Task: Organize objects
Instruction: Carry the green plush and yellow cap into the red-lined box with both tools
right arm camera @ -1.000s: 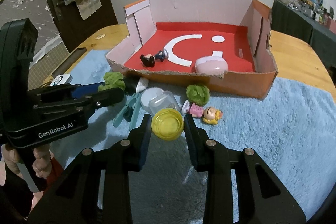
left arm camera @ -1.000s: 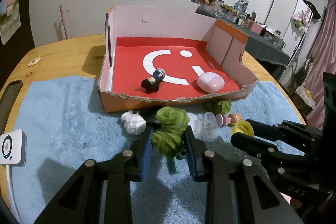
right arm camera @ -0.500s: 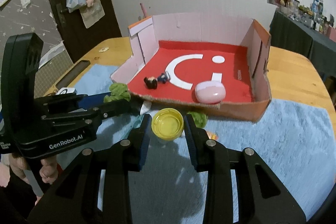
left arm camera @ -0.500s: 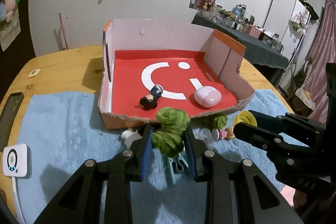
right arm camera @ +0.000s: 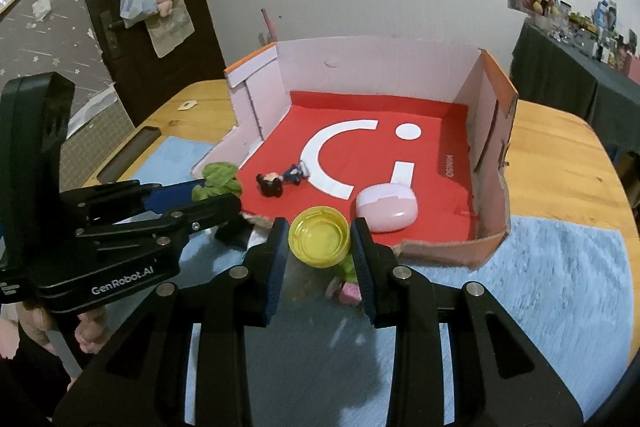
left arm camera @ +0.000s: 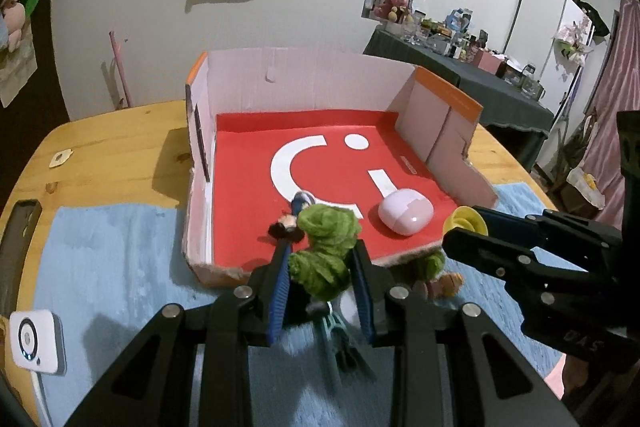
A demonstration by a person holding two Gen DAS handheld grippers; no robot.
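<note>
My left gripper is shut on a fuzzy green toy, held just before the torn front edge of an open cardboard box with a red floor. My right gripper is shut on a yellow cap, also at the box's front edge. Inside the box lie a small dark-haired figurine and a pink oval case. Seen from the right wrist, the left gripper carries its green toy at the left. In the left wrist view the right gripper shows at the right with the cap.
A blue fluffy mat covers the round wooden table. On the mat below the grippers lie a teal clip, another green toy and a small pink doll. A white device sits at the left. A person's hand holds the left gripper.
Both grippers have risen and moved toward the box, each keeping its object. The loose items on the mat now lie under and behind the fingers.
</note>
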